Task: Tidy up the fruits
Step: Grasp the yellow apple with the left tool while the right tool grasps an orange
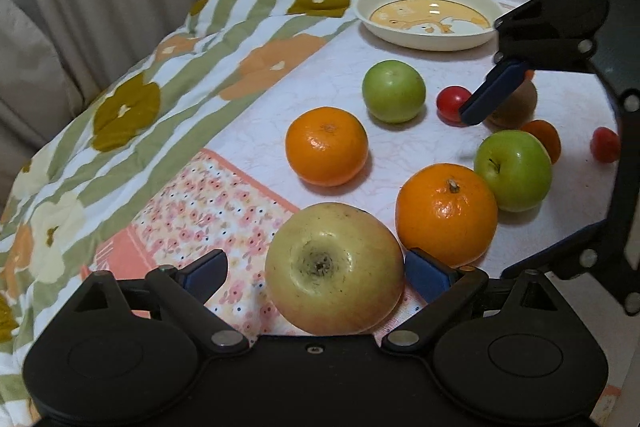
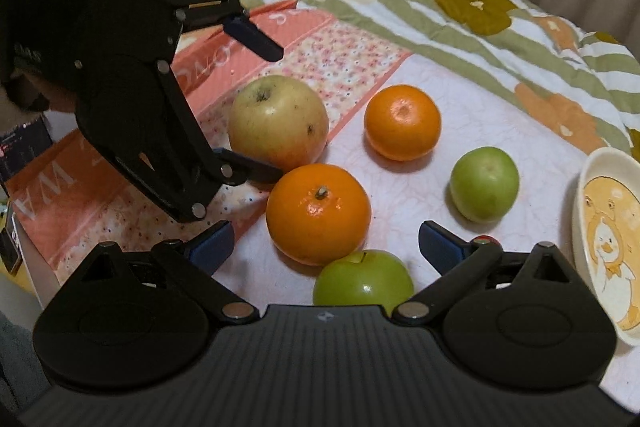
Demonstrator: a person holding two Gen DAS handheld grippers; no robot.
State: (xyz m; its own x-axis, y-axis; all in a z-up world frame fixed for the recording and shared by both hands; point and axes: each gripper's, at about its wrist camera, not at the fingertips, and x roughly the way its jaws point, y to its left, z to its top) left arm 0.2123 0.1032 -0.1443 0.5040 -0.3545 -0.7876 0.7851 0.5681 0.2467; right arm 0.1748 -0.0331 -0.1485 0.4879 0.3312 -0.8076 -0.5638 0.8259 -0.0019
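Left wrist view shows the left gripper low over the cloth, jaws spread wide around the yellow apple — the blue pads flank it, contact unclear. Smooth, round and speckled, the apple lies beside a glossy orange on the quilted floral cloth. Beyond lie a second orange, two green apples, two small red fruits and a brown kiwi. A cream plate with a duck print holds no fruit. The right gripper hovers with jaws wide — nothing between them.
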